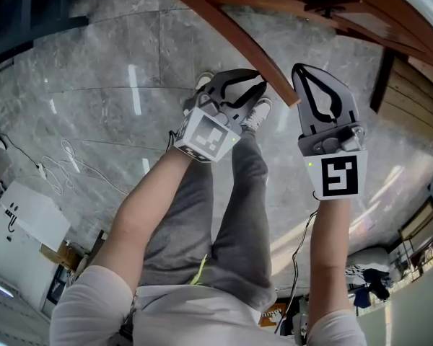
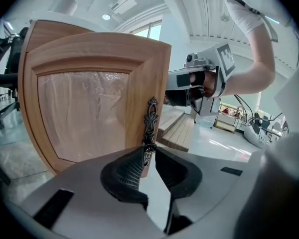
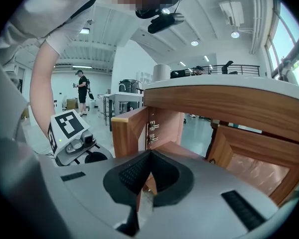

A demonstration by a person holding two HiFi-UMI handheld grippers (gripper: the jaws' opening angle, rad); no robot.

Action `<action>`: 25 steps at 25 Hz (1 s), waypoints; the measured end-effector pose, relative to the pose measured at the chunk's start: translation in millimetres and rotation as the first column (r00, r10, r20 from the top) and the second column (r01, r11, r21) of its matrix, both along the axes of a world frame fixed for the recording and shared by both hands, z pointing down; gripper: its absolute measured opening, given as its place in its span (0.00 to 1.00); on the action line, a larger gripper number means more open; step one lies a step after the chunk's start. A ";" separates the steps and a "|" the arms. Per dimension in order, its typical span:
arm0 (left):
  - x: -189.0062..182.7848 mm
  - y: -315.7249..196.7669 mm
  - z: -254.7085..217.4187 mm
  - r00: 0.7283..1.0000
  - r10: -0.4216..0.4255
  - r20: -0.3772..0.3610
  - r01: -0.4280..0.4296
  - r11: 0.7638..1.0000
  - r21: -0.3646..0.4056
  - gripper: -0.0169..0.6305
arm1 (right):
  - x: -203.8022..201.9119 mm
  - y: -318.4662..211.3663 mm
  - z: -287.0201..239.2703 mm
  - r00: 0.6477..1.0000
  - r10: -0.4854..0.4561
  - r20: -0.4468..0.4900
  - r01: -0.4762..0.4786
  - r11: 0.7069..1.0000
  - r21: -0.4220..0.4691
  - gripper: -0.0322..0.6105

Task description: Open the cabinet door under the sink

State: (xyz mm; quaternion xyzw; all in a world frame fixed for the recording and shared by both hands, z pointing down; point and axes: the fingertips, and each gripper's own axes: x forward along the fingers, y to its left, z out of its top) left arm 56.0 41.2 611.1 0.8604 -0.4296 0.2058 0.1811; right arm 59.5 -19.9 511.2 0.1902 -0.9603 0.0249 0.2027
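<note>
My left claw (image 2: 149, 151) pinches the lower end of the upright handle (image 2: 151, 121) on the free edge of the cabinet door (image 2: 89, 108), which stands swung out, so it does any pulling, while my right claw (image 3: 149, 156), clenched empty, hangs beyond that edge.

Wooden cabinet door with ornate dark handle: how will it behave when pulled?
The panelled wooden cabinet door looks rigid and heavy: thick solid frame. On its metal hinges it should swing, not flex. Its ornate dark metal handle is slim, possibly slippery.
</note>
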 end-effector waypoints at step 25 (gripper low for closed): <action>-63.1 40.2 -31.6 0.965 -0.260 0.036 0.260 0.966 0.012 0.05 | -27.1 58.5 15.8 0.973 -0.205 -0.107 0.200 0.978 -0.056 0.10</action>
